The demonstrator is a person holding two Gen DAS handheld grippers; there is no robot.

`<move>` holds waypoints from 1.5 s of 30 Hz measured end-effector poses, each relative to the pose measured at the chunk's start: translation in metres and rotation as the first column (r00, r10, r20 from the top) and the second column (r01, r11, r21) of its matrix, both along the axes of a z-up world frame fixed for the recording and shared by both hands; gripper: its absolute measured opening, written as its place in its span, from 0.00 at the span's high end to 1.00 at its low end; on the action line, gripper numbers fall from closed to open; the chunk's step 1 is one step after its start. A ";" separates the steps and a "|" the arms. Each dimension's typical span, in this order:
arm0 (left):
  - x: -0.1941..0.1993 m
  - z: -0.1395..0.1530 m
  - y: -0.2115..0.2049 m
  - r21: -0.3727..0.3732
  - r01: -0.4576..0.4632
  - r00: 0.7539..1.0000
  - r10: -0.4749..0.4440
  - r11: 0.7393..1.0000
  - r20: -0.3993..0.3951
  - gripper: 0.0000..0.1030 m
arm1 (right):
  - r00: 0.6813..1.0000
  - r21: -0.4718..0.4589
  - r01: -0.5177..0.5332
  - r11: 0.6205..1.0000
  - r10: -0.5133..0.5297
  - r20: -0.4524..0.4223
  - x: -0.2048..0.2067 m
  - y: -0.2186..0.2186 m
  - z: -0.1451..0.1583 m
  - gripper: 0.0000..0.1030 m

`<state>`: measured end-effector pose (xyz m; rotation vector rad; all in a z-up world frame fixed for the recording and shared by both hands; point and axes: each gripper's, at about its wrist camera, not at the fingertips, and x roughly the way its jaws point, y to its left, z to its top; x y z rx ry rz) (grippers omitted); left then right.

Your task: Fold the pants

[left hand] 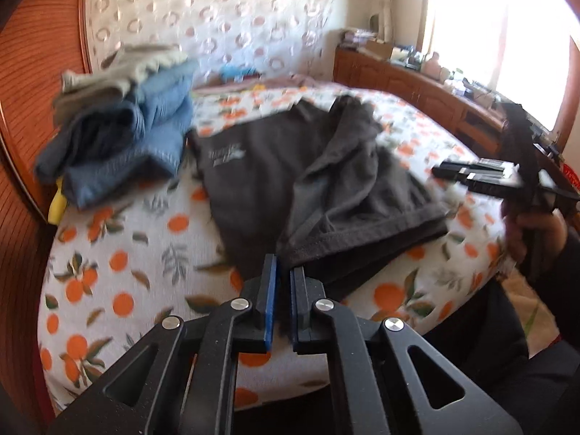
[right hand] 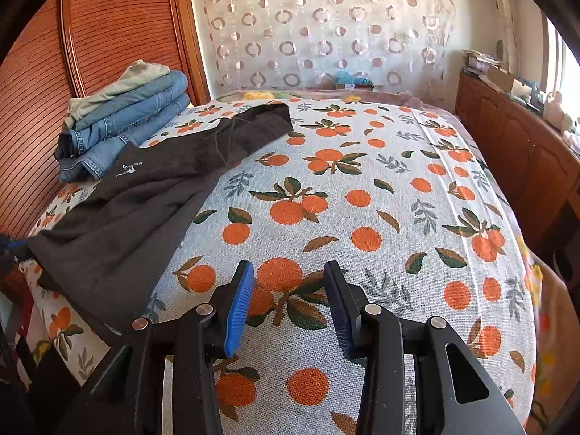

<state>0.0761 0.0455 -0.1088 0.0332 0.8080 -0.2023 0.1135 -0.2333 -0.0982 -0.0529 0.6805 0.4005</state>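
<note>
Dark grey pants (left hand: pixel 290 166) lie partly folded on the bed, with one layer rumpled across the top. My left gripper (left hand: pixel 284 272) is shut on the near hem corner of the pants, and dark cloth shows between its blue pads. In the right wrist view the pants (right hand: pixel 145 199) stretch along the bed's left side. My right gripper (right hand: pixel 288 275) hovers open over bare bedspread to the right of the pants, with nothing between its fingers. From the left wrist view the right gripper (left hand: pixel 440 171) appears at the right, held in a hand (left hand: pixel 536 232).
The bed (right hand: pixel 362 199) has a white cover printed with oranges. A stack of folded jeans (right hand: pixel 127 119) with a beige garment on top sits at the far left, against a ribbed wooden panel (right hand: pixel 108 29). A wooden dresser (right hand: pixel 507 145) runs along the right side.
</note>
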 end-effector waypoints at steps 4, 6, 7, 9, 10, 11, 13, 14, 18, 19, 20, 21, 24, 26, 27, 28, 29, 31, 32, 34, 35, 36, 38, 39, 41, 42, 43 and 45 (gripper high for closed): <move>-0.002 -0.006 0.001 -0.004 0.007 1.000 -0.007 1.000 -0.022 0.89 | 1.000 -0.038 0.004 0.999 -0.004 -0.009 0.001 0.005 0.003 0.59; -0.004 -0.003 0.004 -0.014 0.003 1.000 -0.003 1.000 -0.018 0.83 | 1.000 -0.033 -0.006 0.999 0.006 -0.018 0.001 0.007 0.006 0.59; -0.006 -0.001 0.005 -0.017 0.001 1.000 -0.001 1.000 -0.015 0.82 | 1.000 -0.026 -0.011 1.000 0.011 -0.018 0.002 0.008 0.008 0.59; -0.011 0.004 0.009 -0.018 -0.002 1.000 0.002 1.000 0.000 0.80 | 1.000 -0.013 -0.018 1.000 0.017 -0.013 0.003 0.010 0.015 0.59; -0.012 0.006 0.011 -0.014 -0.006 1.000 0.006 1.000 0.006 0.79 | 1.000 -0.005 -0.021 1.000 0.021 -0.005 0.004 0.011 0.020 0.59; -0.014 0.009 0.014 -0.010 -0.011 1.000 0.011 1.000 0.011 0.78 | 1.000 0.001 -0.026 1.000 0.026 0.001 0.005 0.012 0.023 0.59; -0.015 0.012 0.018 -0.007 -0.020 1.000 0.020 1.000 0.018 0.77 | 0.999 0.010 -0.039 0.999 0.039 0.008 0.009 0.016 0.030 0.59; -0.016 0.014 0.020 -0.007 -0.024 0.999 0.024 1.000 0.022 0.77 | 0.999 0.012 -0.047 0.999 0.047 0.010 0.012 0.019 0.033 0.59; -0.013 0.018 0.029 -0.043 -0.040 0.999 0.041 0.998 0.028 0.74 | 0.998 0.015 -0.069 0.997 0.069 0.014 0.026 0.028 0.038 0.59; -0.011 0.018 0.030 -0.052 -0.040 0.999 0.042 0.998 0.026 0.74 | 0.997 0.022 -0.074 0.997 0.074 0.005 0.033 0.031 0.038 0.59; -0.007 0.018 0.029 -0.057 -0.037 0.999 0.039 0.998 0.023 0.73 | 0.997 0.031 -0.075 0.997 0.076 -0.004 0.039 0.033 0.037 0.59; -0.005 0.017 0.027 -0.056 -0.032 0.999 0.034 0.998 0.022 0.73 | 0.997 0.037 -0.071 0.997 0.071 -0.012 0.046 0.034 0.034 0.59; 0.007 0.014 0.019 -0.034 -0.018 1.000 0.019 0.999 0.015 0.73 | 0.997 0.057 -0.069 0.996 0.071 -0.037 0.061 0.037 0.031 0.59; 0.013 0.012 0.014 -0.040 -0.003 1.000 0.004 0.999 0.014 0.73 | 0.997 0.076 -0.066 0.995 0.069 -0.042 0.071 0.044 0.033 0.59; 0.016 0.011 0.012 -0.044 0.003 1.000 -0.002 0.999 0.011 0.73 | 0.997 0.087 -0.065 0.994 0.069 -0.044 0.075 0.044 0.034 0.59; 0.018 0.010 0.010 -0.044 0.009 1.000 -0.008 0.999 0.010 0.73 | 0.997 0.096 -0.064 0.993 0.068 -0.044 0.079 0.045 0.036 0.59; 0.019 0.008 0.008 -0.041 0.011 1.000 -0.011 0.999 0.009 0.73 | 0.996 0.107 -0.066 0.992 0.071 -0.047 0.083 0.046 0.037 0.59; 0.021 0.002 0.006 -0.036 0.014 1.000 -0.014 0.999 -0.002 0.73 | 0.995 0.131 -0.078 0.988 0.086 -0.058 0.087 0.049 0.038 0.59; 0.022 -0.001 0.006 -0.036 0.013 1.000 -0.013 0.999 -0.008 0.73 | 0.993 0.138 -0.085 0.987 0.096 -0.068 0.089 0.052 0.038 0.59; 0.022 -0.008 0.005 -0.034 0.013 1.000 -0.013 0.999 -0.025 0.73 | 0.991 0.129 -0.096 0.987 0.107 -0.083 0.091 0.058 0.034 0.59; 0.022 -0.011 0.004 -0.032 0.012 0.999 -0.013 0.999 -0.033 0.73 | 0.989 0.126 -0.103 0.987 0.115 -0.094 0.093 0.060 0.032 0.59; 0.022 -0.014 0.004 -0.030 0.011 0.999 -0.012 0.999 -0.041 0.73 | 0.987 0.121 -0.107 0.987 0.121 -0.107 0.095 0.062 0.029 0.59; 0.021 -0.018 0.004 -0.034 0.011 0.999 -0.012 0.999 -0.047 0.73 | 0.983 0.108 -0.115 0.987 0.129 -0.131 0.100 0.064 0.024 0.59; 0.020 -0.018 0.004 -0.034 0.011 0.999 -0.012 0.999 -0.040 0.73 | 0.981 0.095 -0.115 0.989 0.128 -0.145 0.102 0.065 0.022 0.59; 0.018 -0.019 0.004 -0.033 0.013 0.999 -0.014 0.999 -0.031 0.73 | 0.979 0.095 -0.110 0.989 0.124 -0.162 0.106 0.065 0.021 0.59; 0.017 -0.019 0.004 -0.034 0.014 1.000 -0.015 0.999 -0.026 0.73 | 0.978 0.102 -0.112 0.989 0.127 -0.166 0.107 0.065 0.022 0.60; 0.017 -0.019 0.004 -0.035 0.015 1.000 -0.016 0.999 -0.022 0.73 | 0.977 0.106 -0.117 0.988 0.133 -0.169 0.108 0.065 0.023 0.65; 0.016 -0.020 0.004 -0.042 0.015 1.000 -0.016 0.999 -0.014 0.72 | 0.968 0.130 -0.144 0.981 0.167 -0.185 0.109 0.065 0.025 0.79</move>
